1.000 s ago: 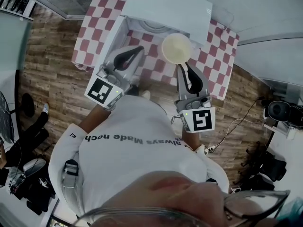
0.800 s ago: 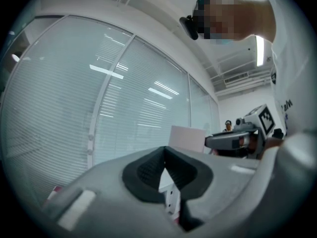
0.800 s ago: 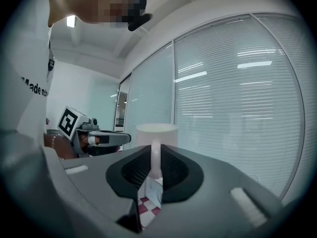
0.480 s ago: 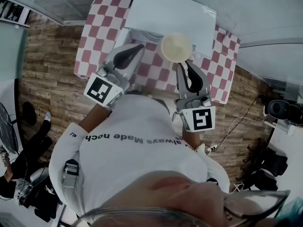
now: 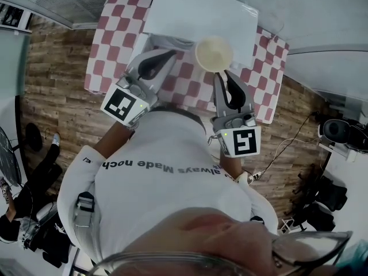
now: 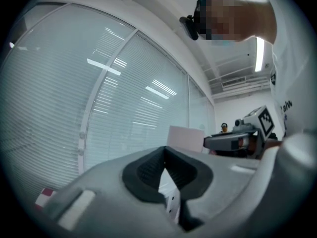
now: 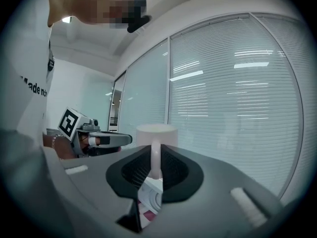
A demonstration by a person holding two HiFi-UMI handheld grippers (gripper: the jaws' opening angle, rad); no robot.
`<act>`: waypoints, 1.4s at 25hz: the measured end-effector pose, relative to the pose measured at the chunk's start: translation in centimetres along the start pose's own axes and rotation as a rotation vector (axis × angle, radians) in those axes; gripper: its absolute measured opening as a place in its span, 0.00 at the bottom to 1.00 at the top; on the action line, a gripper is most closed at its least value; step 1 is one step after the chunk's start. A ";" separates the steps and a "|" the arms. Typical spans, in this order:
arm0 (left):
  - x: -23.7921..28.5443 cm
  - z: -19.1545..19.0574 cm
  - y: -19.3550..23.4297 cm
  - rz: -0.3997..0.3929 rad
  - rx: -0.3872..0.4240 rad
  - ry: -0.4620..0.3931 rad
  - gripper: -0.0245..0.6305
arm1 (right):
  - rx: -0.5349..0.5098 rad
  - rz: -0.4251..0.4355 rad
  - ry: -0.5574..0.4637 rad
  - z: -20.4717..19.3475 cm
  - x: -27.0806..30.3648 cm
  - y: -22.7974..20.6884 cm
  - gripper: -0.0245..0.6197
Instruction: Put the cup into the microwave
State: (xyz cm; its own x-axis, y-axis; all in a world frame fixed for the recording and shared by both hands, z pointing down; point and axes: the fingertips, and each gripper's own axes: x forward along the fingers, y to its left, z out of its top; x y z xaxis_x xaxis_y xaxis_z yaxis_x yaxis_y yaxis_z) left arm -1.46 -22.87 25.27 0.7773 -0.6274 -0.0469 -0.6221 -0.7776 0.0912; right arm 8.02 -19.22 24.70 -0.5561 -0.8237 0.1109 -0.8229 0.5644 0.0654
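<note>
A cream cup (image 5: 214, 53) hangs in the air in front of the white microwave (image 5: 201, 13), over the checkered table (image 5: 112, 36). My right gripper (image 5: 219, 73) is shut on the cup's handle. In the right gripper view the cup (image 7: 156, 132) stands upright just beyond the jaws, with its thin handle pinched between the pads of the right gripper (image 7: 155, 167). My left gripper (image 5: 171, 53) is to the left of the cup, near the microwave's open front. In its own view the left gripper (image 6: 165, 165) is shut with nothing in it, and the microwave (image 6: 185, 138) lies ahead.
The microwave's white door (image 5: 138, 42) stands open at the left. Wood floor (image 5: 52, 85) surrounds the table. Window blinds (image 7: 233, 108) fill the background of both gripper views. Cables and dark gear (image 5: 336, 134) lie at the right.
The cup and right gripper have edged slightly toward the microwave. The left gripper has barely moved and the head view has shifted a little.
</note>
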 end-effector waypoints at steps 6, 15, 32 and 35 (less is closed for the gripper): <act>1.7 0.4 -0.9 -0.006 -0.010 -0.023 0.04 | -0.016 0.009 -0.007 0.4 -0.8 -1.6 0.10; 2.2 -2.3 -0.7 -0.002 -0.037 0.007 0.04 | 0.015 0.028 0.012 -2.1 -1.0 -1.7 0.10; 1.1 -12.5 -0.5 -0.004 -0.073 0.094 0.04 | 0.086 0.029 0.074 -11.5 -0.1 0.1 0.10; 1.2 -13.8 -0.8 -0.004 -0.074 0.103 0.04 | 0.086 0.031 0.097 -13.5 0.0 0.4 0.10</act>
State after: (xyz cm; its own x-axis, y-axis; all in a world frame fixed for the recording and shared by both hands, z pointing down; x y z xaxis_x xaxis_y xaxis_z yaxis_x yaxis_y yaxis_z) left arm 1.27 -22.39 38.83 0.7878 -0.6135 0.0542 -0.6130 -0.7727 0.1648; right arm 9.26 -18.25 38.08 -0.5714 -0.7941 0.2070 -0.8145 0.5797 -0.0243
